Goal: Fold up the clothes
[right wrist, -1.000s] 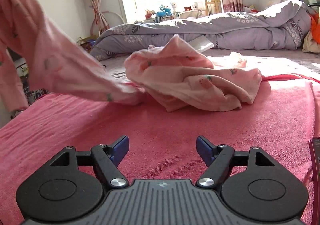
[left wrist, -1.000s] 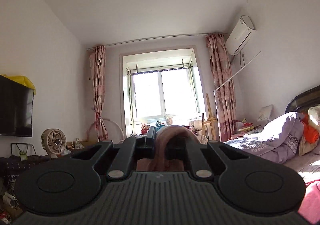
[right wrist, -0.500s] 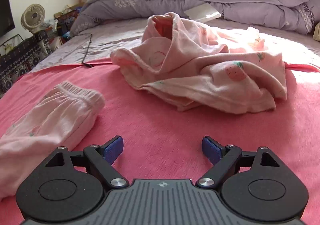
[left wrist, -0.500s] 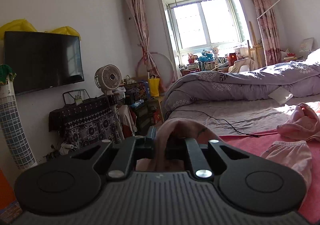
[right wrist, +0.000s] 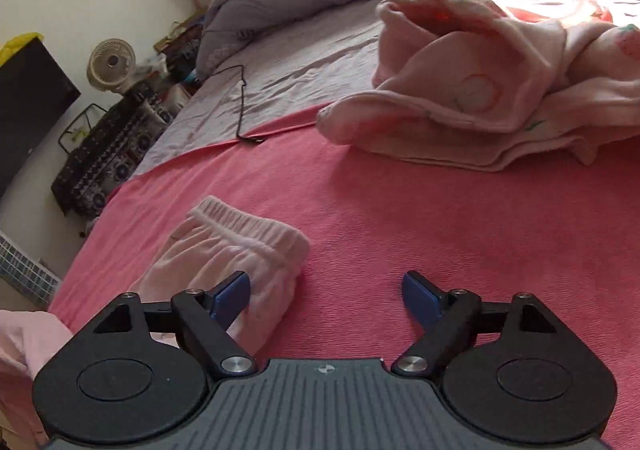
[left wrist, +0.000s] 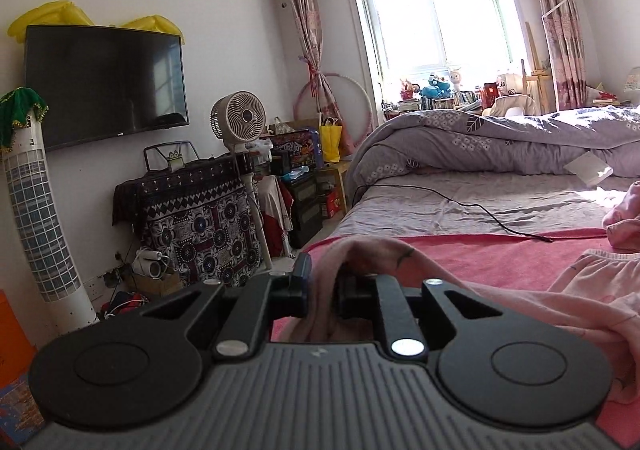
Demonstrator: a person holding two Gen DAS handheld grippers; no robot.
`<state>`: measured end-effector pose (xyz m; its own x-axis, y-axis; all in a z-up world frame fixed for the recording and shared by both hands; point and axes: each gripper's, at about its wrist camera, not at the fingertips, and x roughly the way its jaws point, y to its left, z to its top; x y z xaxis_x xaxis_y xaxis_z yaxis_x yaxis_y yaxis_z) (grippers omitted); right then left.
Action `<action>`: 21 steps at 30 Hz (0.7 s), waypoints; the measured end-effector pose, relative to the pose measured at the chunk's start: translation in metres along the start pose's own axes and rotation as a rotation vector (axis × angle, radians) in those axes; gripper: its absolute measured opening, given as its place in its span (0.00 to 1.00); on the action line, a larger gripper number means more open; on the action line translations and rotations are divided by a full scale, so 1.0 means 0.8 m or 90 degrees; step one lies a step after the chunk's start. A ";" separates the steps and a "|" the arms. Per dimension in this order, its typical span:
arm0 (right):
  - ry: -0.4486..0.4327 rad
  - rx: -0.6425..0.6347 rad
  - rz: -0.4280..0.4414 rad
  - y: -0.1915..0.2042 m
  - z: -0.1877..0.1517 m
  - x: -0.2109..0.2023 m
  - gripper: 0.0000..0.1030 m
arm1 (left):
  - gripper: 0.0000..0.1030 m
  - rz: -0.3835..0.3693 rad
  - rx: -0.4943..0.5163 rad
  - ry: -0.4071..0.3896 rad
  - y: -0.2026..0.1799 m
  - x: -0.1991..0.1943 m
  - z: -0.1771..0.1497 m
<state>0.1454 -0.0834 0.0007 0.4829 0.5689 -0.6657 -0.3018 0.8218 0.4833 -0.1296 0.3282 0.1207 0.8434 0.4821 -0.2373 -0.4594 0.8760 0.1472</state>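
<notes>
My left gripper (left wrist: pixel 322 286) is shut on a fold of the pale pink trousers (left wrist: pixel 520 310), which drape over its right side and trail onto the pink blanket (left wrist: pixel 460 254). The trousers' elastic waistband (right wrist: pixel 248 226) lies flat on the blanket in the right wrist view. My right gripper (right wrist: pixel 326 298) is open and empty just above the blanket, its left fingertip (right wrist: pixel 230 296) over the waistband end. A crumpled pink strawberry-print top (right wrist: pixel 500 89) lies farther back on the blanket.
A rolled lilac duvet (left wrist: pixel 500 137) lies across the far bed. A black cable (left wrist: pixel 480 209) runs over the grey sheet. Off the bed's left edge stand a fan (left wrist: pixel 239 121), a draped table (left wrist: pixel 192 217), a tower heater (left wrist: pixel 36 217) and a wall TV (left wrist: pixel 104 81).
My left gripper has come down from pointing at the ceiling to near the blanket, still holding the trousers. The trousers now lie on the blanket. My right gripper has moved left and forward toward the waistband.
</notes>
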 end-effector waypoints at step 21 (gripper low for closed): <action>-0.116 -0.054 -0.301 -0.067 -0.059 -0.247 0.33 | 0.38 -0.221 0.131 0.062 -0.109 -0.039 -0.015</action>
<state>0.0277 -0.2386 0.0794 0.7161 0.1263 -0.6865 -0.0780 0.9918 0.1011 -0.1194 0.2373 0.1040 0.9034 0.1659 -0.3955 -0.0783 0.9705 0.2282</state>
